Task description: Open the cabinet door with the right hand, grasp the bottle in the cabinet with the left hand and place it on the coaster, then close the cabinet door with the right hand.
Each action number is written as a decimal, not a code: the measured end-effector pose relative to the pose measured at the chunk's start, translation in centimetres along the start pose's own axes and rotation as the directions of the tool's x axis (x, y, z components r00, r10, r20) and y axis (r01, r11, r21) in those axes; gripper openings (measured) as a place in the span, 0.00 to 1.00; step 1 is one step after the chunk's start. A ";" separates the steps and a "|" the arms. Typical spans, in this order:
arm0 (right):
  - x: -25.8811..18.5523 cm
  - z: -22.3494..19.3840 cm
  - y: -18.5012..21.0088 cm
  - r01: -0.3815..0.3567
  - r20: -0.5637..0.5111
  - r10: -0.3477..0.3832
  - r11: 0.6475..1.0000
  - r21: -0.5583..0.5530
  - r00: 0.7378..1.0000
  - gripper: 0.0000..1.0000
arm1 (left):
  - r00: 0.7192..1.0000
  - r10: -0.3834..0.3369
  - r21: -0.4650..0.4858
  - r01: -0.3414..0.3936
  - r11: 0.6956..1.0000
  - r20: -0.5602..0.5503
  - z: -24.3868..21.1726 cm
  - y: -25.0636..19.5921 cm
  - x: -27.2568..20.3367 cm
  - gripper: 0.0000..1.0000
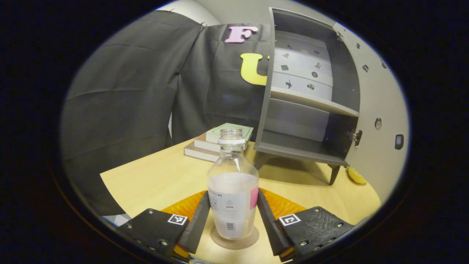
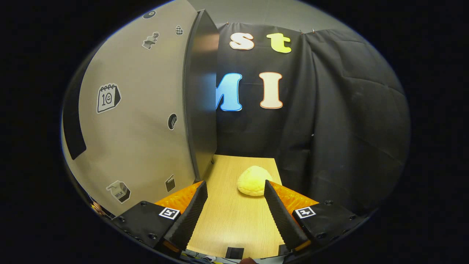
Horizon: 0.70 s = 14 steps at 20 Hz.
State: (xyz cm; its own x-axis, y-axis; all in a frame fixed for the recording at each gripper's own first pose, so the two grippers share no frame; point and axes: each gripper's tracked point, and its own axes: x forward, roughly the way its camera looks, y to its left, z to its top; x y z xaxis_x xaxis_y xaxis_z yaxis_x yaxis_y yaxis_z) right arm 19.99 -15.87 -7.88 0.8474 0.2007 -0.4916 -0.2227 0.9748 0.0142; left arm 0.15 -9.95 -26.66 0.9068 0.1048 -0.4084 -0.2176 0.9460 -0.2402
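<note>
Bottle on the coaster, door wide open.

The left gripper brackets the bottle, which stands upright on the coaster between its fingers; both pads look to touch the sides, though whether they press is unclear. The emptied cabinet lies ahead and to the right of these jaws. The right gripper is spread and holds nothing, with the door just left of its left finger, its free edge upright, and a yellow lump ahead. Closing probably falls to the right gripper, pushing that panel leftward.
</note>
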 end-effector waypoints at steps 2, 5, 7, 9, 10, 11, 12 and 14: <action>0.2 -0.1 0.1 -0.004 -0.010 0.004 1.000 -0.006 1.000 0.98 | 1.000 0.008 -0.008 -0.008 1.000 -0.004 -0.6 0.0 0.2 0.75; 0.3 -0.1 0.1 -0.010 -0.012 0.010 1.000 -0.006 1.000 0.98 | 0.999 0.033 0.013 -0.033 0.999 -0.016 -1.8 0.3 0.2 0.72; 0.5 0.0 0.0 -0.011 -0.010 0.011 1.000 -0.003 1.000 0.98 | 0.999 0.040 0.022 -0.040 0.999 -0.010 -2.2 0.3 -0.4 0.75; 0.7 -0.1 -0.1 -0.012 -0.013 0.012 1.000 -0.001 1.000 0.98 | 0.999 0.044 0.030 -0.044 0.999 -0.012 -2.5 0.2 -0.8 0.75; 0.9 -0.1 -0.1 -0.014 -0.014 0.014 1.000 0.001 1.000 0.98 | 0.999 0.046 0.032 -0.045 0.998 -0.016 -2.6 0.1 -1.0 0.76; 1.0 -0.1 -0.1 -0.017 -0.016 0.017 1.000 0.003 1.000 0.98 | 0.999 0.047 0.035 -0.046 0.998 -0.023 -2.7 0.0 -1.1 0.76; 1.1 -0.2 0.0 -0.022 -0.015 0.022 1.000 0.003 1.000 0.98 | 0.999 0.045 0.037 -0.044 0.998 -0.028 -2.8 -0.1 -1.2 0.76; 1.2 -0.1 0.2 -0.032 -0.013 0.032 0.999 -0.002 0.999 0.98 | 0.998 0.049 0.047 -0.047 0.998 -0.050 -3.2 -0.2 -1.4 0.76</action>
State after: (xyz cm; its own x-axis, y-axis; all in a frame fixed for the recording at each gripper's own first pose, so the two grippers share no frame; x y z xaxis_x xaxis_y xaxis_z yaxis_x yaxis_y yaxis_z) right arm 20.86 -15.43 -8.59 0.8335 0.2307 -0.5020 -0.2509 0.9676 0.0281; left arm -2.20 -11.25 -28.84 0.8756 0.1358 -0.4635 -0.2427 0.9534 -0.1791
